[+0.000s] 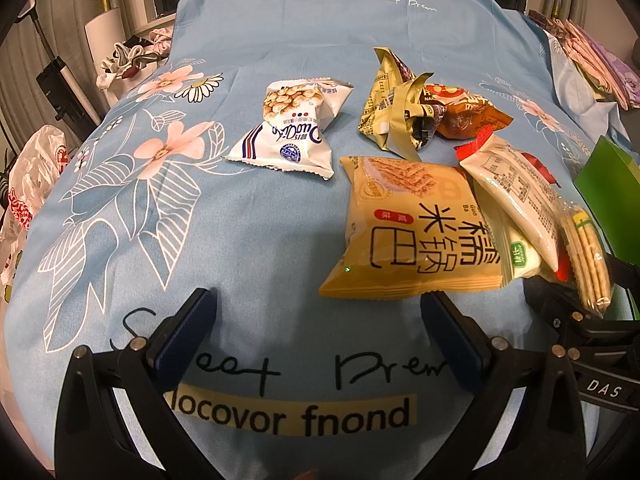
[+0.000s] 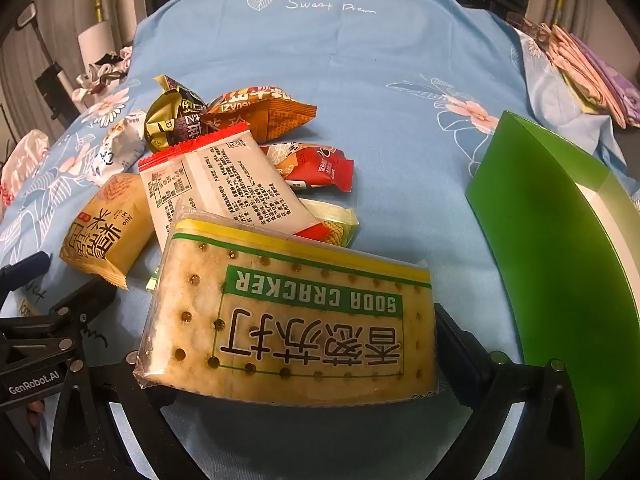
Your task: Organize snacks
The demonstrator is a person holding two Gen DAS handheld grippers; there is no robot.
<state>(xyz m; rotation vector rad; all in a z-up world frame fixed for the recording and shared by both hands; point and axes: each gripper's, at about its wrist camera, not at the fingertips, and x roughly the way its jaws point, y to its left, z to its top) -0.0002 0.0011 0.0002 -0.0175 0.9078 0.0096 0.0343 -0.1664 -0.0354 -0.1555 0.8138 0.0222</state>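
With both tongs wide and empty, the right tongs (image 2: 288,364) straddling the soda cracker pack (image 2: 288,320) on the bed, should squeeze its long edges gently, since crackers likely crumble.

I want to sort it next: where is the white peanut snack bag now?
In the left wrist view, the white peanut snack bag lies alone on the blue cloth, left of the olive-green packet.

Blue bedsheet (image 1: 248,240): script "Sweet" with a second word not clearly legible, printed at both ends; yellow band reads "locovor fnond". Cracker pack (image 2: 288,320): "SODA CRACKER" on a green strip, seen upside down. Left hand-held gripper (image 2: 36,360) body: "GenRobot.AI". Right hand-held gripper (image 1: 576,320) body: "DAS". Yellow rice-crust packet (image 1: 416,232): "Guo Ba".
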